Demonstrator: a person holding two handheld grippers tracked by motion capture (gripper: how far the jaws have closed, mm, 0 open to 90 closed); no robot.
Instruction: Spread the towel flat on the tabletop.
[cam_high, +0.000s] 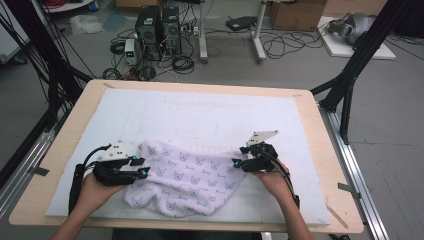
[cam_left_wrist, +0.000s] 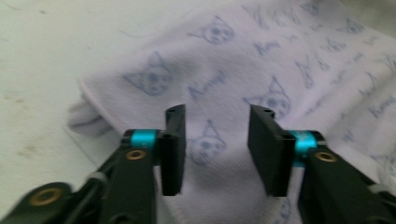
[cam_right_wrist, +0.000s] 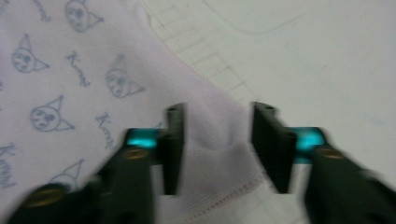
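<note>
Left gripper (cam_left_wrist: 215, 140) and right gripper (cam_right_wrist: 217, 140) both released, jaws straddling cloth edges, pads not pressing. Printed towel (cam_high: 185, 175) lies crumpled at desk (cam_high: 320, 165) front. Soft, light, floppy; pinch hemmed corners.

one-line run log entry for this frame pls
item: printed cloth bunched on white mat | left gripper: open over cloth's left end | right gripper: open over cloth's right corner | hold: none
</note>
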